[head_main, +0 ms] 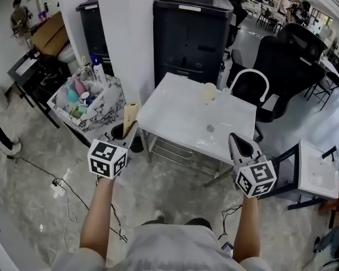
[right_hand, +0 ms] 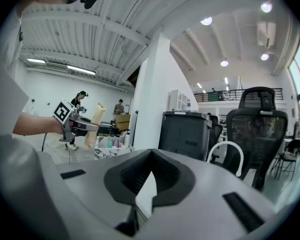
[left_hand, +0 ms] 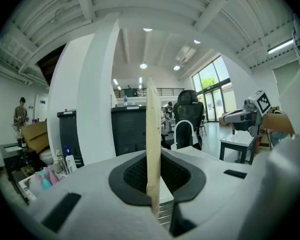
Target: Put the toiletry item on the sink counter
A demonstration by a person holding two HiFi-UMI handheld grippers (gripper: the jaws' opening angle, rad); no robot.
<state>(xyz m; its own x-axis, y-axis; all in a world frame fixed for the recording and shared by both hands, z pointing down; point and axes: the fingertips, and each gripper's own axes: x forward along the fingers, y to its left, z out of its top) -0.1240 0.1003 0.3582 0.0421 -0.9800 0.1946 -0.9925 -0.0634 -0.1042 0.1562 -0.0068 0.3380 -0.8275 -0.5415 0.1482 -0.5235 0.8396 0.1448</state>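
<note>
My left gripper [head_main: 129,130] is shut on a flat beige toiletry tube [head_main: 131,116], which stands upright between the pads [left_hand: 151,134]. It hovers just off the left edge of the white sink counter [head_main: 175,114]. The counter carries an arched white faucet [head_main: 249,75], a drain hole [head_main: 210,129] and a pale cup [head_main: 209,91]. My right gripper [head_main: 239,144] hangs over the counter's near right corner, shut with nothing in it. From the right gripper view [right_hand: 138,204], the left gripper [right_hand: 85,126] and its tube [right_hand: 96,118] show at the left.
A marble-patterned bin [head_main: 106,107] with several bottles and tubes stands at the left by a white pillar [head_main: 127,33]. Behind the counter are a black cabinet [head_main: 192,33] and black office chairs [head_main: 285,55]. A small white table [head_main: 317,171] is at the right. Cables [head_main: 61,188] lie on the floor.
</note>
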